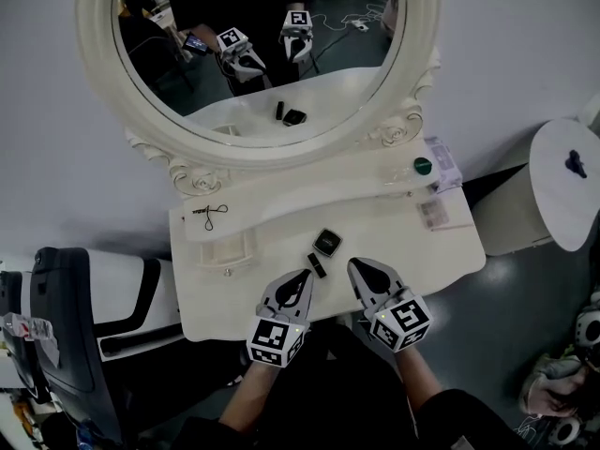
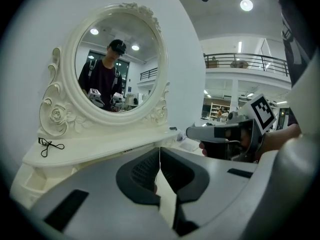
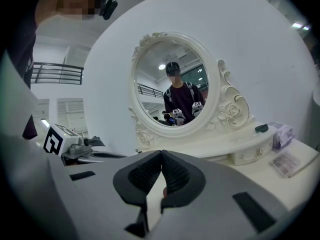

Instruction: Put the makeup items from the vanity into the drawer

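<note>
– At the near edge of the vanity (image 1: 234,317), which elements lie closest to the viewer?

– The left gripper (image 1: 302,277) and the right gripper (image 1: 356,268), side by side above the tabletop. In each gripper view the ribbed pads meet along a single seam with nothing between them, so both are closed and empty.

– And just beyond their tips?

– A small black tube (image 1: 317,264) lies between the two tips, just beside the left one. Slightly farther is a square black compact (image 1: 326,242). Both rest on the tabletop, and neither is touched.

– Where is the drawer?

– To the left, below the raised shelf. The small drawer (image 1: 225,249) has a knob and appears pulled out, though the head view is too soft to confirm this.

– Farther still?

– On the shelf there is a black cord (image 1: 214,214) at left and a green-capped item (image 1: 423,166) at right, with flat packets (image 1: 433,214) near the right edge. Behind everything stands the oval mirror (image 1: 412,82), which reflects both grippers.

– How is the present step best done?

– It is probably the approach to a first pick. The jaws should open before they come down. The tube is nearest, but it is low and may roll, so straddle its narrow width, close squarely and lift it clear before carrying it left. Check that the drawer is open first.
</note>
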`<state>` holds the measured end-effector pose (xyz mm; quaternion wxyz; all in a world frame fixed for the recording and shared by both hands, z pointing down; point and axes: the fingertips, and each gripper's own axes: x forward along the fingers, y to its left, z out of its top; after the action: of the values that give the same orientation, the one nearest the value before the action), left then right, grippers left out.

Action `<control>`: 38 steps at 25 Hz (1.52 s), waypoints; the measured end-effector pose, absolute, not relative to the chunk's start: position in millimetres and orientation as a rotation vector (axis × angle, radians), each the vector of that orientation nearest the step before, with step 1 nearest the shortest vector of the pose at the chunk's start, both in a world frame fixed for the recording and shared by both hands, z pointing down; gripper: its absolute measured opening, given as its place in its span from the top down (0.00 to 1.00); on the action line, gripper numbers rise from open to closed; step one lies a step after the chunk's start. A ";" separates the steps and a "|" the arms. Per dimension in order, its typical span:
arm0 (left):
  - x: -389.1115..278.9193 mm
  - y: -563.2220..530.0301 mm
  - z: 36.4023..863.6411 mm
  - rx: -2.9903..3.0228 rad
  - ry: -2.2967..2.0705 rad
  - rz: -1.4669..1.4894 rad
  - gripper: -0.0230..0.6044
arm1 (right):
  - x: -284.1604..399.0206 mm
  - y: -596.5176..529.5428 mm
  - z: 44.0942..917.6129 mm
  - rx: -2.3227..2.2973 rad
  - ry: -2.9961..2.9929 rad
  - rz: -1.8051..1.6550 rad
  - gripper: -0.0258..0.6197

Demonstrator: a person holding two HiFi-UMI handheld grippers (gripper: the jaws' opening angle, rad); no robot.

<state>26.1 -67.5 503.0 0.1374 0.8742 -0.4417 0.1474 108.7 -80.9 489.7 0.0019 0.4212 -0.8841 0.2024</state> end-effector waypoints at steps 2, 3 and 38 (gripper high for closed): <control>26.2 -74.1 509.7 2.534 -1.260 0.459 0.94 | 109.1 -86.7 495.8 1.325 -2.764 0.654 0.92; 25.8 -76.9 513.4 2.535 -1.249 0.474 0.94 | 109.1 -89.1 499.1 1.328 -2.757 0.665 0.92; 37.9 -99.6 670.6 2.557 -0.694 1.017 0.50 | 115.9 -120.6 580.3 1.497 -2.593 0.875 0.92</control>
<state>37.9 -99.6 670.6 0.1510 0.8907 -0.2418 0.3541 115.9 -120.6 580.3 0.0113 0.4799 -0.8312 0.2805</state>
